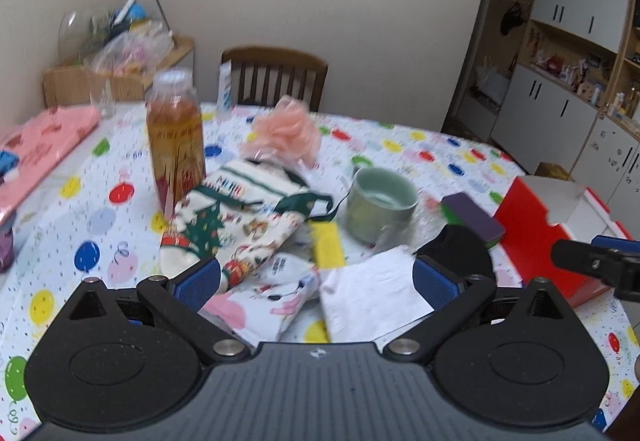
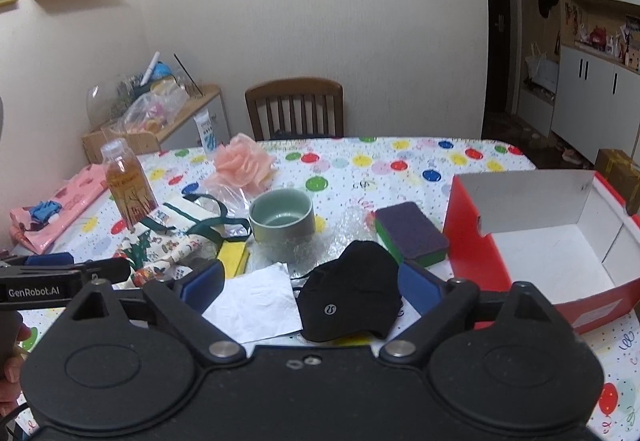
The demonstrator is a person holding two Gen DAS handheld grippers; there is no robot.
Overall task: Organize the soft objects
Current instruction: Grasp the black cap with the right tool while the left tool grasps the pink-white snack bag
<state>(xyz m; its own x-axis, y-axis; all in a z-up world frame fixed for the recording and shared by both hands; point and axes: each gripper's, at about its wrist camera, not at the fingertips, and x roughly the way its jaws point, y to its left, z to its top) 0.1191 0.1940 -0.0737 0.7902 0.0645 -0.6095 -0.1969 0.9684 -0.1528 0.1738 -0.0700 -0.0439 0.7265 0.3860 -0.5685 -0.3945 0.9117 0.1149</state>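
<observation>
My left gripper (image 1: 316,281) is open above a Christmas-print cloth bag (image 1: 232,229) and a white napkin (image 1: 372,293). My right gripper (image 2: 312,287) is open around a black face mask (image 2: 352,297), which also shows in the left wrist view (image 1: 460,249). A pink mesh bath puff (image 2: 242,165) lies further back. A purple-and-green sponge (image 2: 410,233) sits next to an open red box (image 2: 472,237). A yellow sponge (image 1: 327,245) lies between the bag and the cup.
A green ceramic cup (image 2: 282,219) stands mid-table on bubble wrap. A tea bottle (image 1: 176,137) stands at the left. Pink folded cloth (image 1: 44,145) lies at the far left. A wooden chair (image 2: 295,109) stands behind the balloon-print table (image 2: 400,161).
</observation>
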